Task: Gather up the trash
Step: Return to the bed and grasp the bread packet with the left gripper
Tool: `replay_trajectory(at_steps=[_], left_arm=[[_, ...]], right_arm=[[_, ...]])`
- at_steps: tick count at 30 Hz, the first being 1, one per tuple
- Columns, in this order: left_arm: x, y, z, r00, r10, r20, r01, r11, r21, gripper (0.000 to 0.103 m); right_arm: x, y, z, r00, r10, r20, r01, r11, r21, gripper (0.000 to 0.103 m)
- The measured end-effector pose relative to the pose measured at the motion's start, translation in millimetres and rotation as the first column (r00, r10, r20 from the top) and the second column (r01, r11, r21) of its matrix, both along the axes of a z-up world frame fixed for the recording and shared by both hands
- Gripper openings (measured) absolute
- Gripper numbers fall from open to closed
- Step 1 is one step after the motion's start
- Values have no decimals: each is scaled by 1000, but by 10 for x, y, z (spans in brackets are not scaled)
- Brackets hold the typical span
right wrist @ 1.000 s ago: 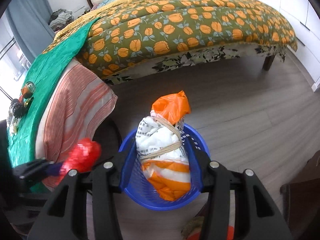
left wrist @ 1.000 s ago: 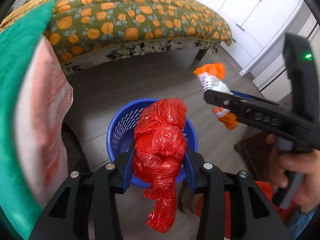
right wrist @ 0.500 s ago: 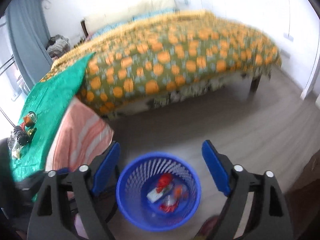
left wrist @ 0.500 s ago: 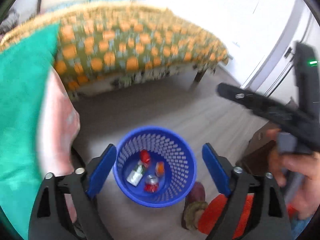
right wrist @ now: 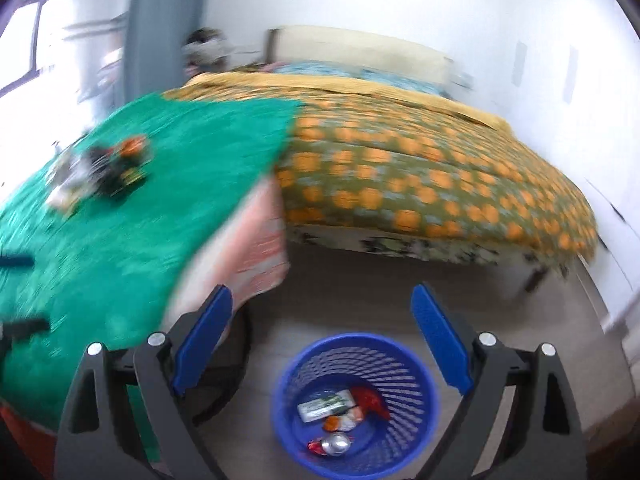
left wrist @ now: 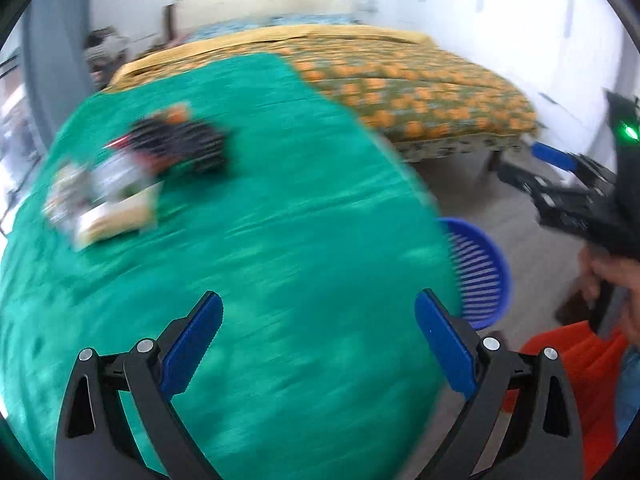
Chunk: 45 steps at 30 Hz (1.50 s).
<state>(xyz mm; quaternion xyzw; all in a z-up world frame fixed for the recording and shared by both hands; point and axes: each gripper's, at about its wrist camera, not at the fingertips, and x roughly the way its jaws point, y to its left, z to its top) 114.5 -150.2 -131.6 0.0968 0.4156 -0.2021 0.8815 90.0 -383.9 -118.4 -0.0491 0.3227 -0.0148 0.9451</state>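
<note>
My left gripper (left wrist: pixel 318 300) hangs over the green-covered table (left wrist: pixel 300 240), its jaws opening wide with nothing between them. A blurred pile of trash (left wrist: pixel 140 168) lies on the cloth far to the left. The blue basket (left wrist: pixel 484 272) peeks out past the table's right edge. My right gripper (right wrist: pixel 322 292) is above the blue basket (right wrist: pixel 400 376), jaws also opening and empty. In the basket lie a red bag (right wrist: pixel 370 400), a white packet (right wrist: pixel 326 406) and a can (right wrist: pixel 336 444). In the left wrist view the right gripper (left wrist: pixel 536 168) shows at the right, held by a hand (left wrist: pixel 616 276).
A bed with an orange-patterned cover (right wrist: pixel 420 168) stands behind the basket on the wood floor. A pink striped cloth (right wrist: pixel 260 248) hangs from the table edge. An orange object (left wrist: pixel 568 360) lies on the floor at the lower right. White cupboards line the right wall.
Both grippers opened and let go: the red bag and the orange-white bundle now lie in the basket. The left gripper swung left over the green table; the right one rose and tilted up.
</note>
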Motion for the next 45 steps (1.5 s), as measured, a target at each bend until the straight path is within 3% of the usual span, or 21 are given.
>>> replay_trajectory(at_steps=[5, 10, 17, 22, 31, 33, 34, 35, 38, 42, 45], left_arm=[[47, 694, 4, 994, 108, 8, -108, 994, 24, 96], [229, 1341, -24, 979, 204, -7, -204, 979, 26, 96], [761, 1966, 75, 970, 241, 28, -241, 970, -9, 97], [1338, 2150, 93, 979, 196, 63, -198, 980, 20, 97], [2045, 2151, -93, 983, 185, 19, -185, 983, 9, 97], [2096, 2106, -99, 986, 168, 15, -168, 986, 8, 94], [2108, 2086, -94, 988, 156, 17, -156, 988, 5, 87], [2129, 2067, -95, 989, 148, 15, -148, 989, 3, 74], [2141, 2062, -93, 988, 158, -1, -158, 987, -16, 52], [1983, 2107, -18, 983, 181, -40, -182, 983, -7, 47], [1648, 2187, 85, 984, 158, -83, -157, 987, 11, 47]], right_arm=[[-87, 857, -59, 989, 142, -34, -141, 990, 29, 89], [75, 1561, -11, 965, 249, -78, -243, 967, 81, 89], [513, 2423, -131, 914, 366, -173, -351, 930, 113, 89], [642, 2619, -301, 902, 368, -227, -354, 930, 101, 89], [649, 2599, -333, 902, 360, -239, -339, 932, 125, 89], [649, 2597, -330, 903, 358, -238, -338, 933, 122, 89], [654, 2575, -327, 902, 359, -239, -338, 933, 125, 89], [651, 2569, -328, 902, 359, -239, -337, 933, 128, 89], [644, 2575, -330, 903, 359, -238, -337, 933, 128, 89], [645, 2557, -328, 903, 357, -237, -335, 933, 130, 89], [665, 2529, -326, 904, 358, -236, -334, 933, 136, 89]])
